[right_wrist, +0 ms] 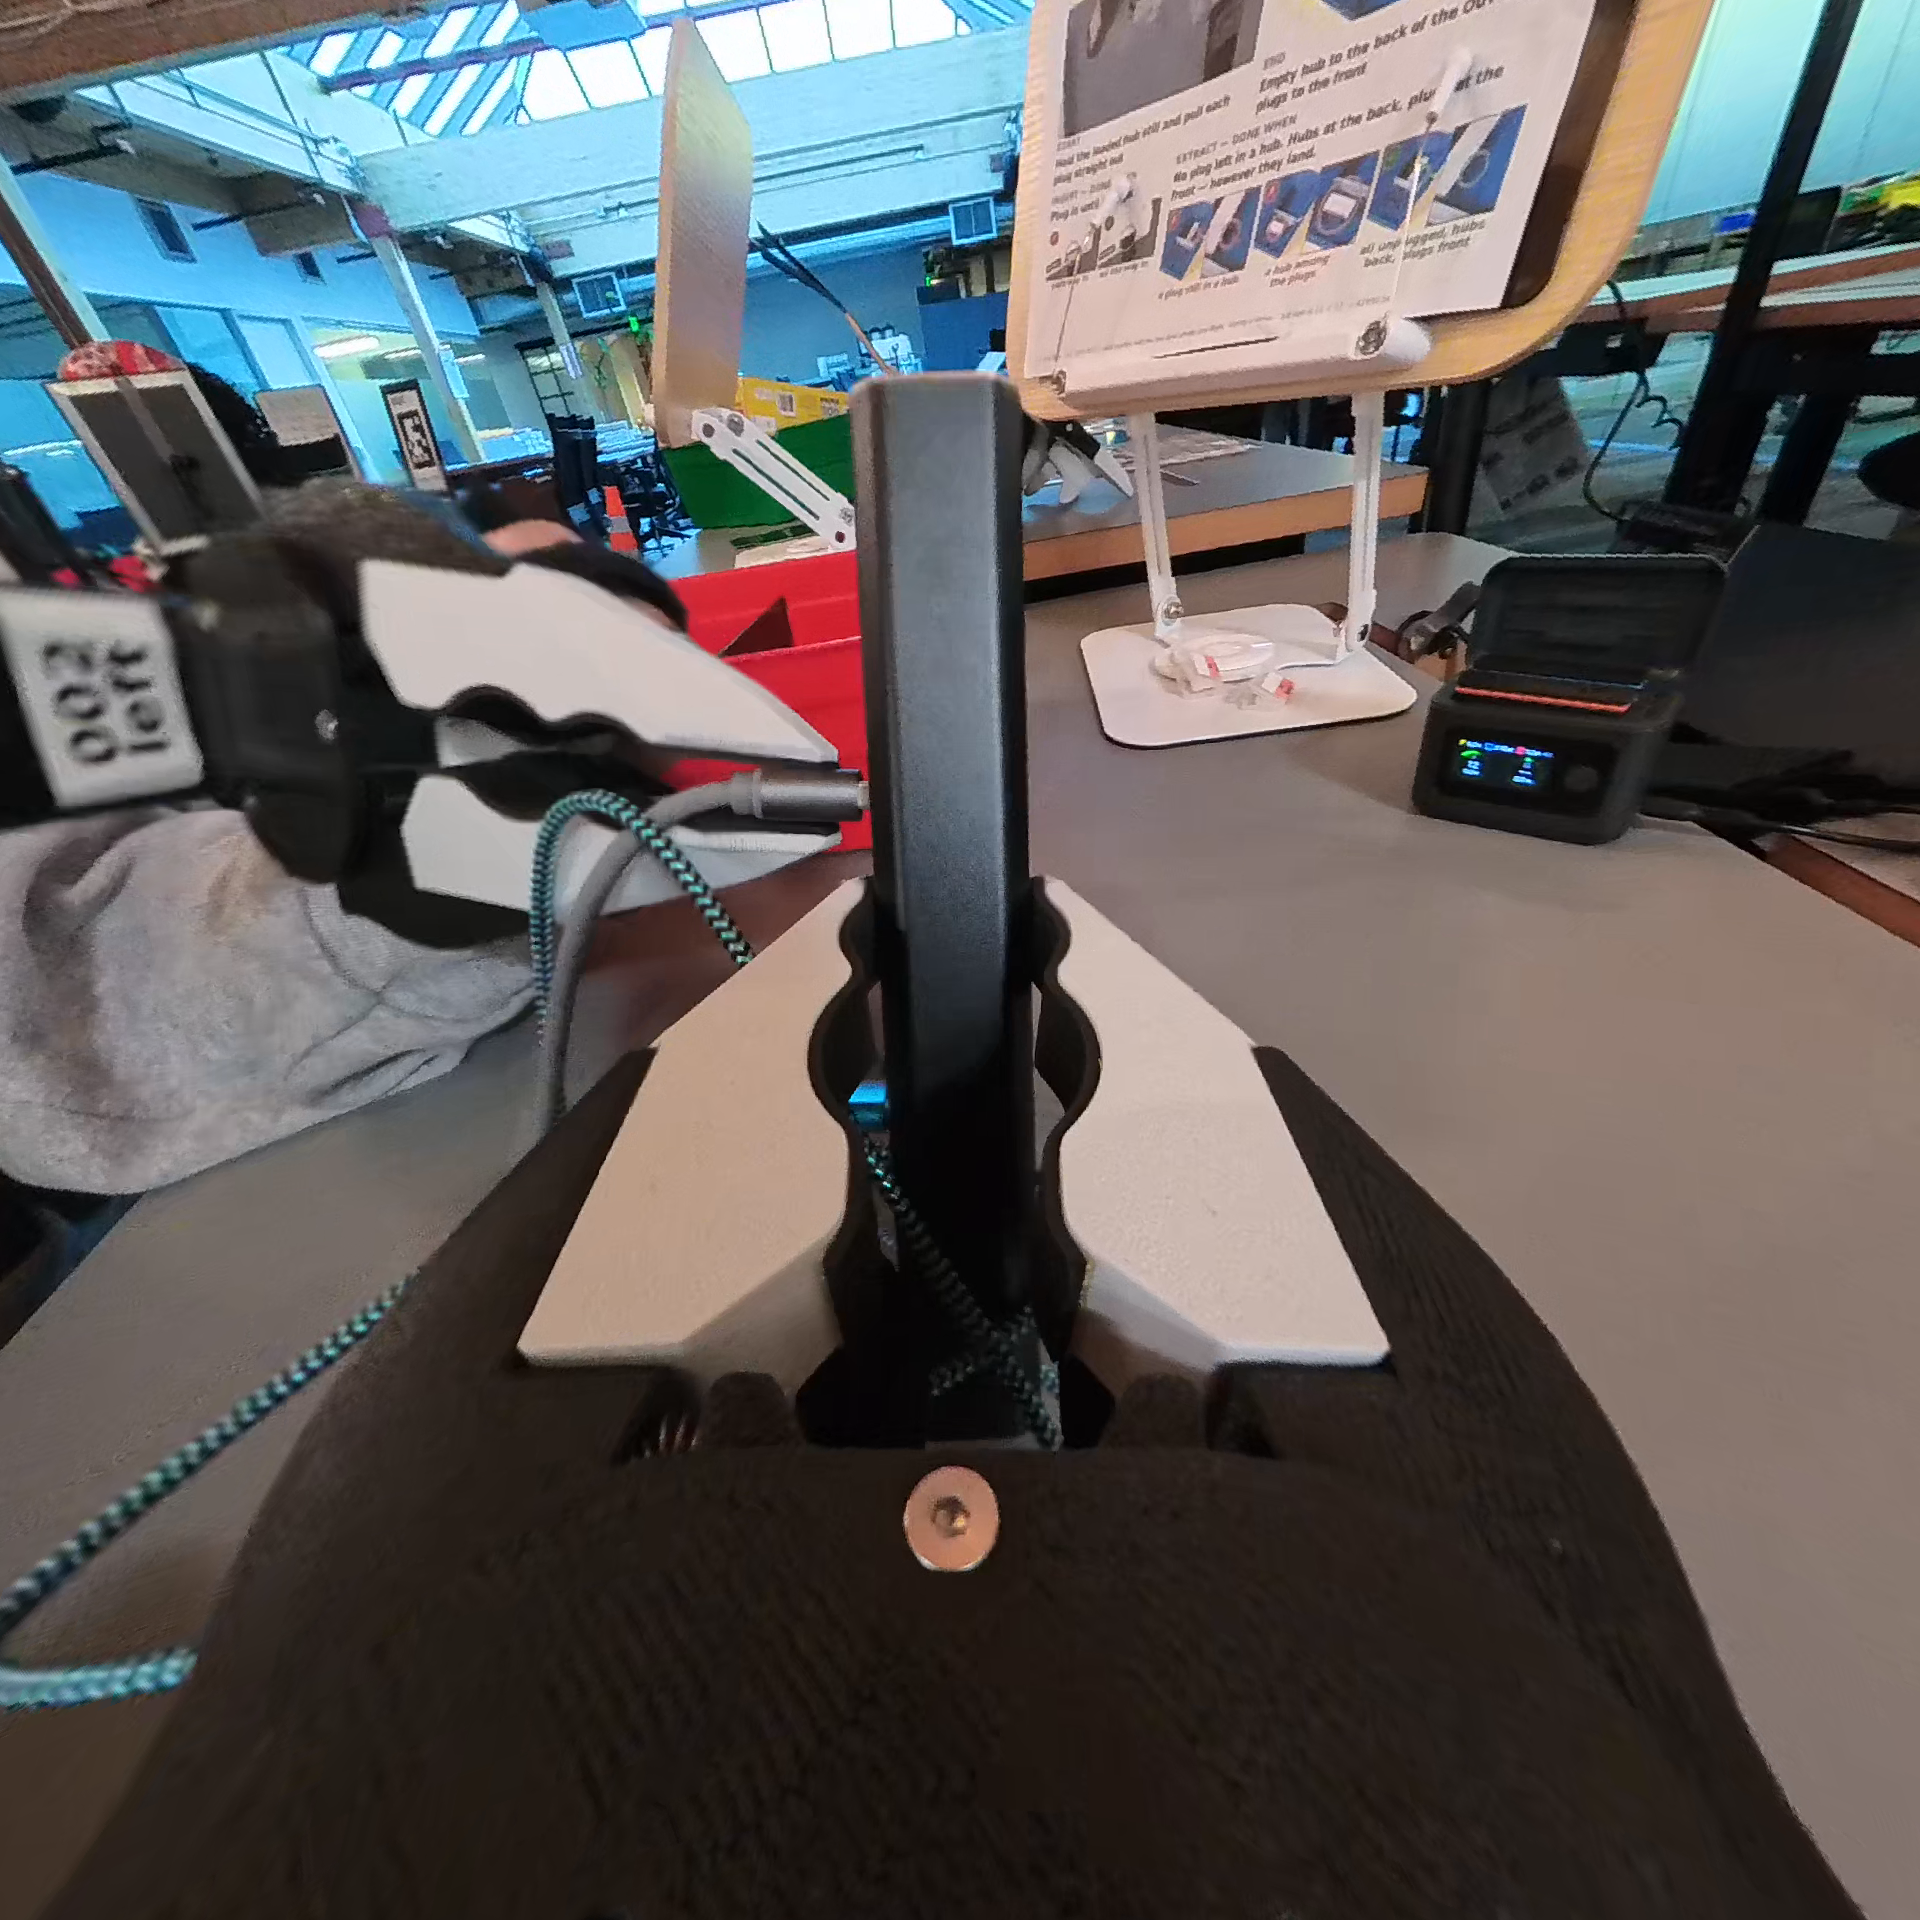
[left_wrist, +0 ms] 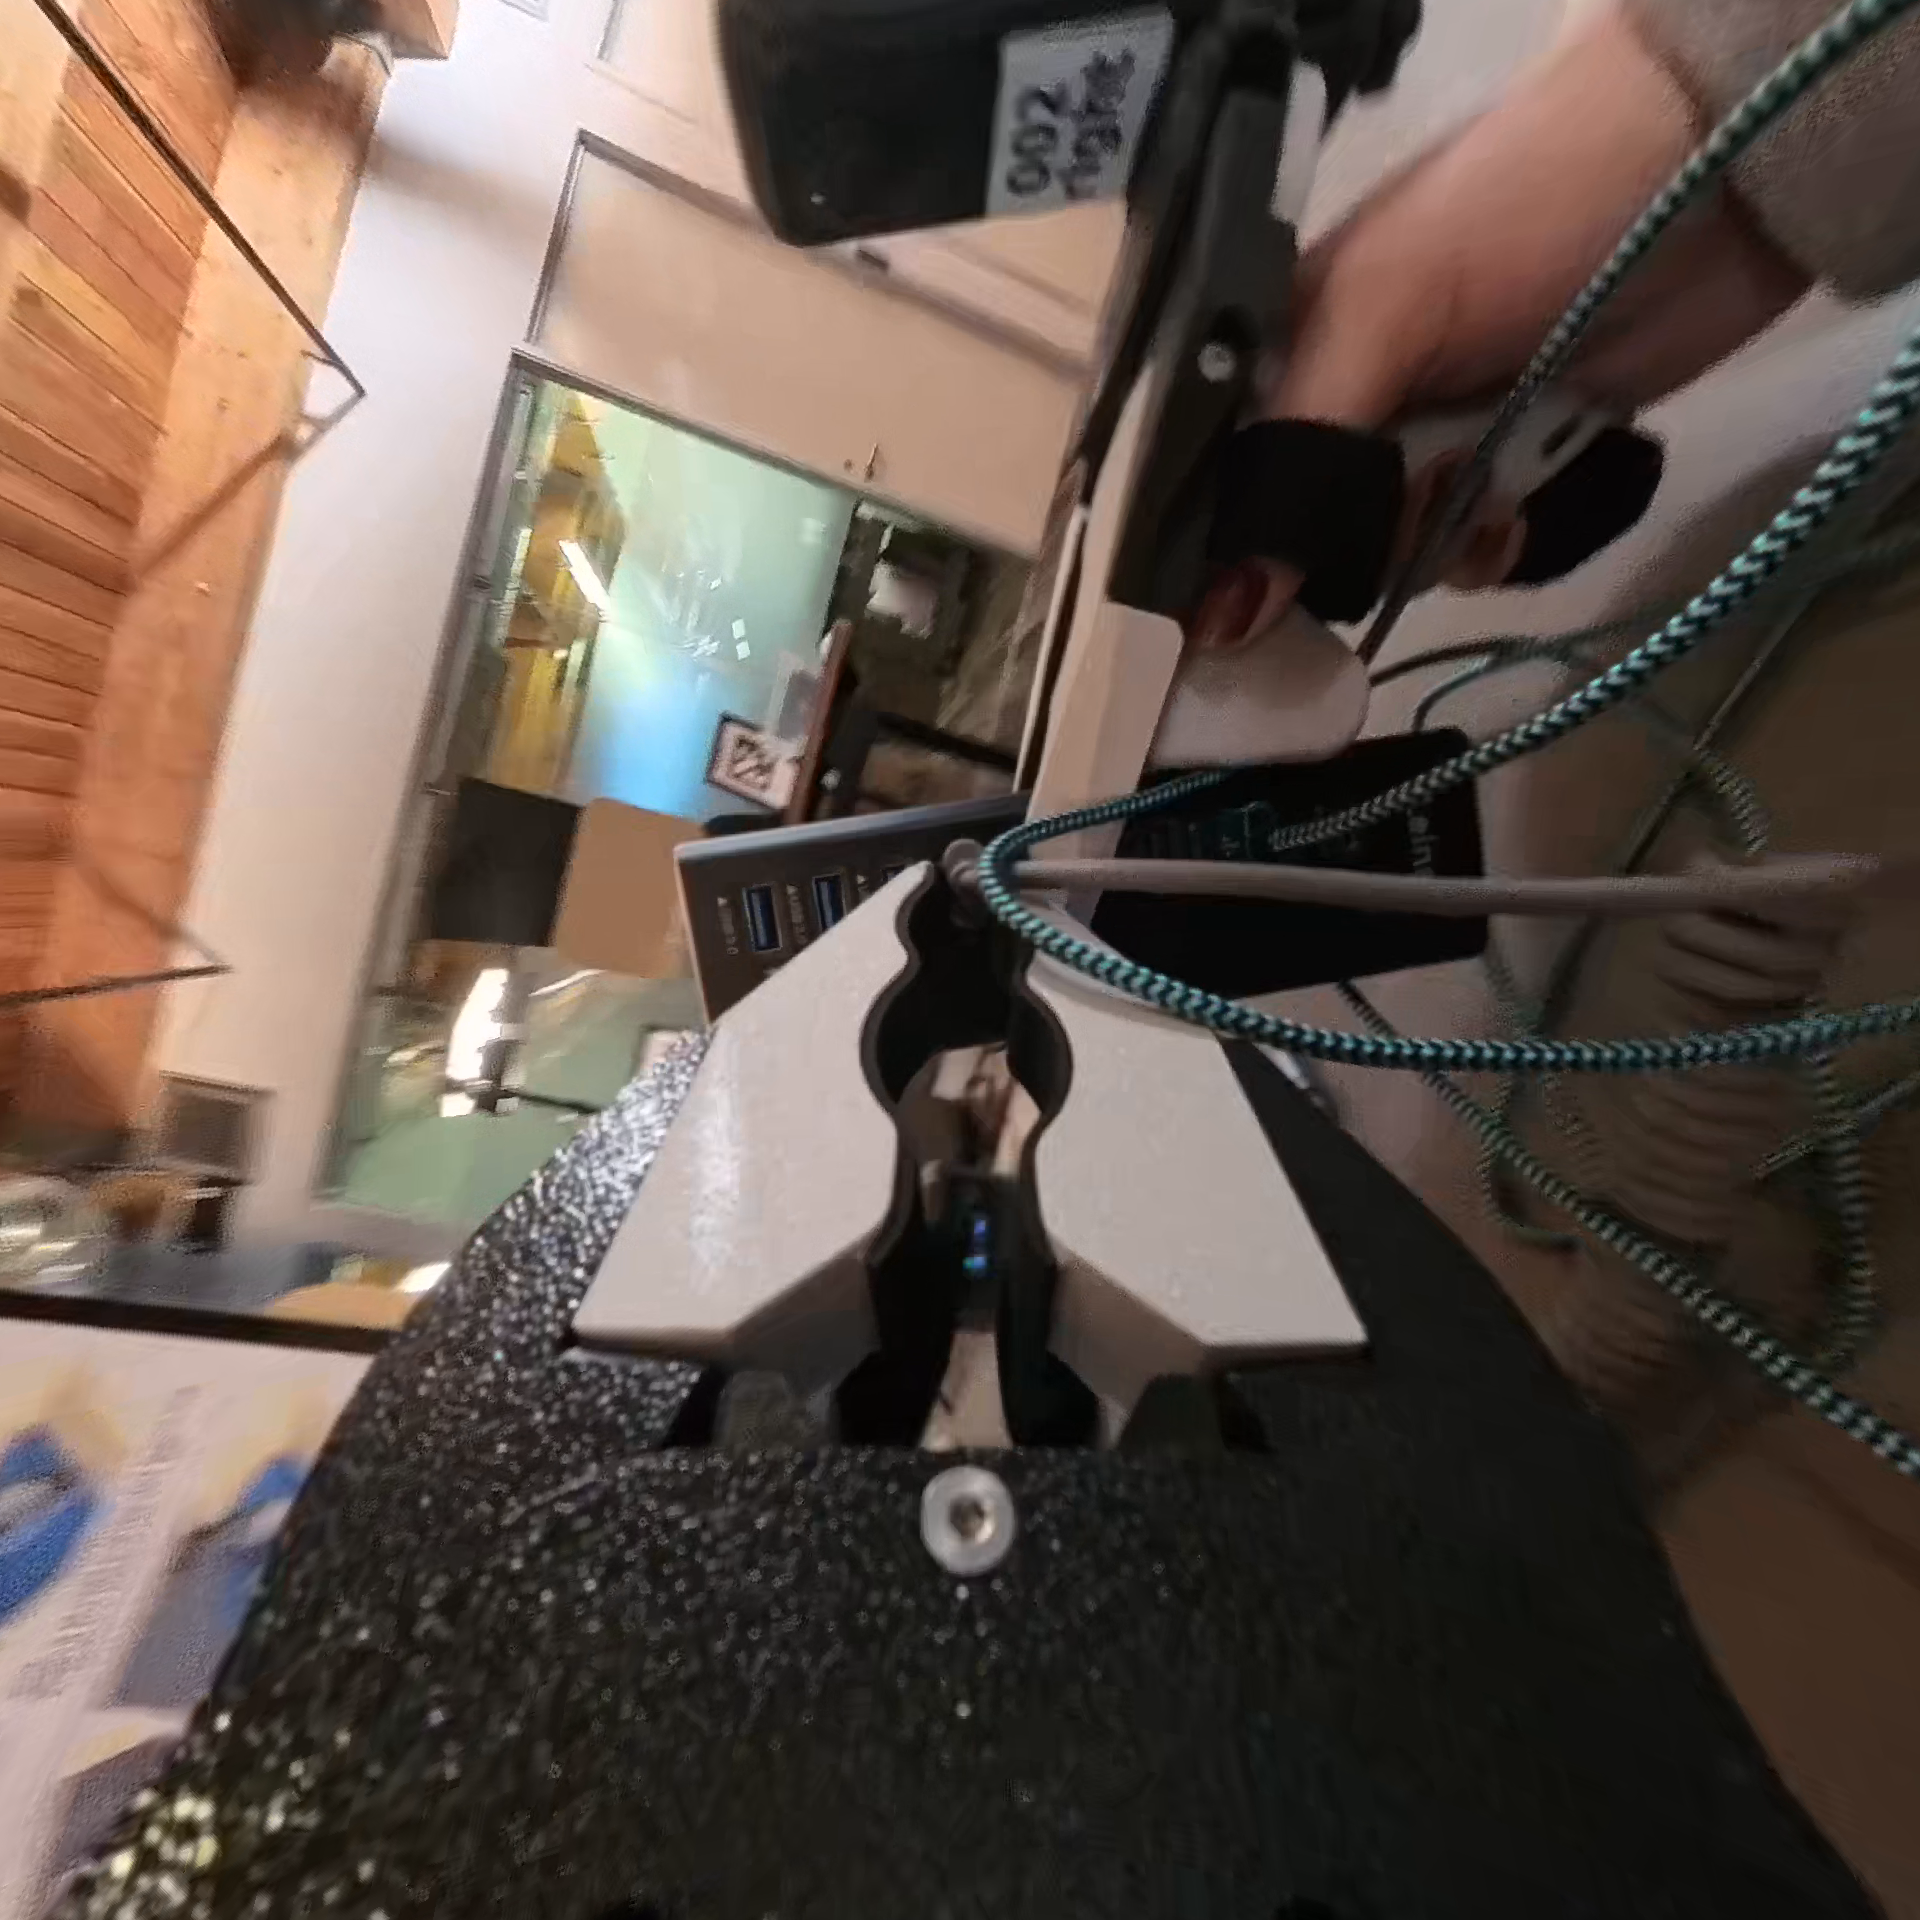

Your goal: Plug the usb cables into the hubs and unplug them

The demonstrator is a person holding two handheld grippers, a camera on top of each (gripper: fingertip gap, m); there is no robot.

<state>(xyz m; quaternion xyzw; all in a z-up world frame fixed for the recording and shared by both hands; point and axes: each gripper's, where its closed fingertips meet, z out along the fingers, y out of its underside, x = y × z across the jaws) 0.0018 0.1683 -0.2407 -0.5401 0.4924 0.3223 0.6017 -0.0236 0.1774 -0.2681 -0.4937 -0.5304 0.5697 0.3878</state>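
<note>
USB hub (right_wrist: 940, 727) clamped upright in right gripper (right_wrist: 951, 914) over grey table (right_wrist: 1455, 1091); left gripper (right_wrist: 821, 784) pinches grey plug (right_wrist: 800, 798); skylit workshop behind.

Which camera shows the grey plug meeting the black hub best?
The right wrist view: the grey plug shows side-on, its tip at the black hub, pinched by the left hand-held gripper. The left wrist view shows only its cable; the fingers hide the plug.

Black hub (right_wrist: 940, 790) upright; grey cable's plug (right_wrist: 800, 798) at its side; braided cable (right_wrist: 634, 862) loose

Grey table (right_wrist: 1455, 1039), skylit open hall
</note>
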